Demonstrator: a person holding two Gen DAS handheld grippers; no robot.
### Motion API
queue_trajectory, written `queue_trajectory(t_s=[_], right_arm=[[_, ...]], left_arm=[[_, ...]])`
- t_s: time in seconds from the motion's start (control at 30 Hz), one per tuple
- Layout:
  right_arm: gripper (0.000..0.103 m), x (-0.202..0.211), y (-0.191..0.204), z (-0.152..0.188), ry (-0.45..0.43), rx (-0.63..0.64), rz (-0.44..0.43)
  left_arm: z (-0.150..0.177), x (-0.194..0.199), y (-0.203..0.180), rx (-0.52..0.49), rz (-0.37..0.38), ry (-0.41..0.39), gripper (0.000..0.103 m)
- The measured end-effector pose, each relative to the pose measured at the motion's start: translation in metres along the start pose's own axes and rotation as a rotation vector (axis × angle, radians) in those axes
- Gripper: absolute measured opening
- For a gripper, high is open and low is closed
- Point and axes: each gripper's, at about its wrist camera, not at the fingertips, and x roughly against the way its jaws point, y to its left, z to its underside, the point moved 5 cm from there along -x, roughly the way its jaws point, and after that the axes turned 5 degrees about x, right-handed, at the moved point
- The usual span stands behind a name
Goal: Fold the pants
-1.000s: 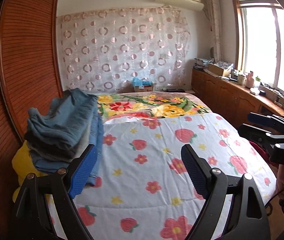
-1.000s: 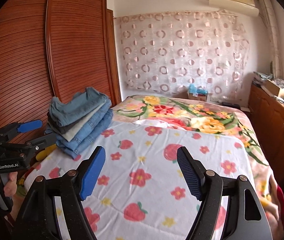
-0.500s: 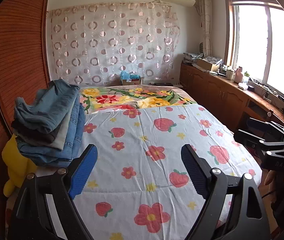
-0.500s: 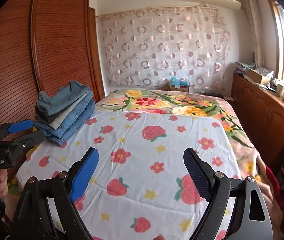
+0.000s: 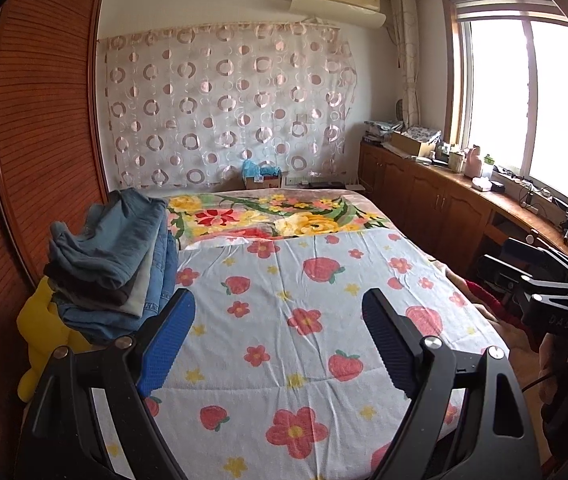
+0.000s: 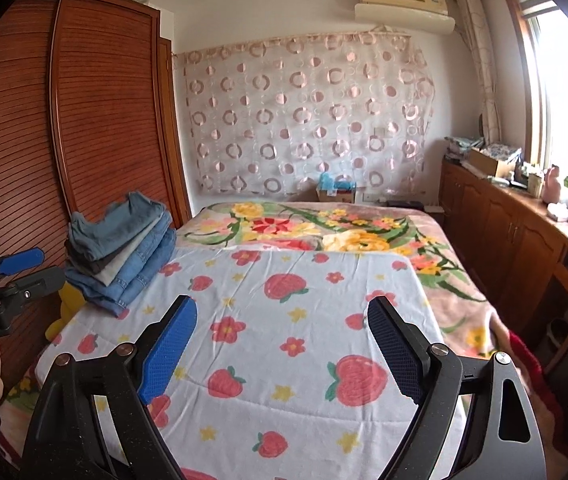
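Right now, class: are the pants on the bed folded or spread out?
Folded: the pants sit stacked in layers at the bed's left edge.

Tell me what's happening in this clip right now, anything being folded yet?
Not yet. A person holds the left hand-held gripper and the right hand-held gripper above the strawberry-print quilt on the bed, both open and holding nothing. The pants sit in a stack of several pairs at the bed's left edge by the wooden wardrobe, untouched. No pair is spread out on the quilt.
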Motion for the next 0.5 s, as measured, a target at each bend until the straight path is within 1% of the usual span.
queue_trajectory(t_s=[0.3,0.5], right_arm=[[0.089,0.024,0.002,-0.006,-0.063,-0.008,0.022],[0.089,0.021,0.002,0.0,-0.08,-0.011,0.037]], left_arm=[[-0.016,0.019,-0.001,0.006,-0.013,-0.052,0.086],[-0.02,0.029,0.004,0.01,-0.03,-0.087,0.086]])
